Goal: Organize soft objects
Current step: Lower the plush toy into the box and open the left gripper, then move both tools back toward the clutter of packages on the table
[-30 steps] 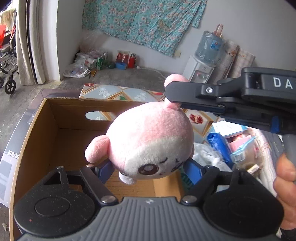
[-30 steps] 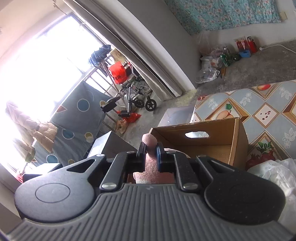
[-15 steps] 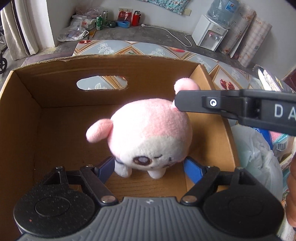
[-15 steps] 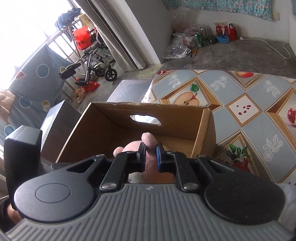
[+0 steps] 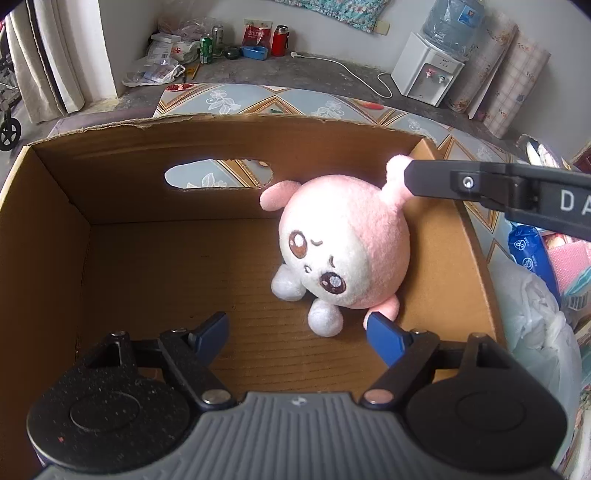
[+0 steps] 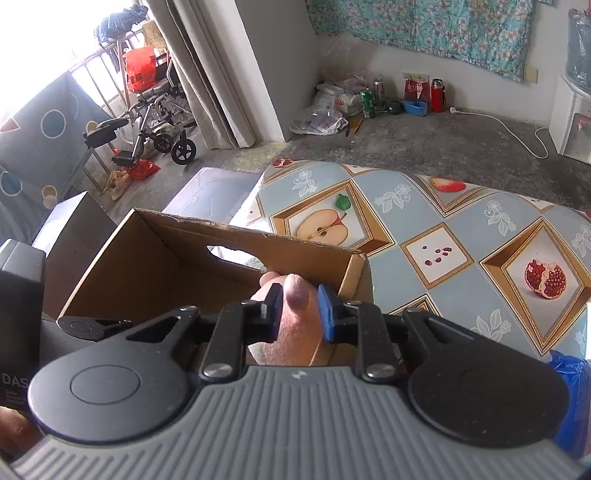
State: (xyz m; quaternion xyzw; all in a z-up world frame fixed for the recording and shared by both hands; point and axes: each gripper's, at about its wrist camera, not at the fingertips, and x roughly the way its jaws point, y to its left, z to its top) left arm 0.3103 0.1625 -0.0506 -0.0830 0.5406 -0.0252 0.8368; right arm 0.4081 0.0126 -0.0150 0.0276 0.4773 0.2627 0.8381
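The plush (image 5: 343, 251) sits on the floor of the box (image 5: 147, 236), by its right wall, just ahead of the left gripper (image 5: 295, 328), whose jaws are spread and clear of it. The right gripper (image 6: 300, 308) has just been opening; the plush's ear (image 6: 295, 295) stands between its jaws, touching the left pad but apart from the right.

Daylight throughout, soft, fairly bright. Right wrist view: window (image 6: 55, 33) at 10–11 o'clock blown out to white glare — detail lost there. Left wrist view: more even light; box (image 5: 155, 206) interior shaded, left wall darkest, floor at 3 o'clock brighter. Plush (image 5: 343, 254) sharp, soft shadow beneath. Strong fisheye bend at edges — walls and box rim curve, black vignette at corners. Near gripper bodies at 6 o'clock slightly soft; no motion blur apparent.
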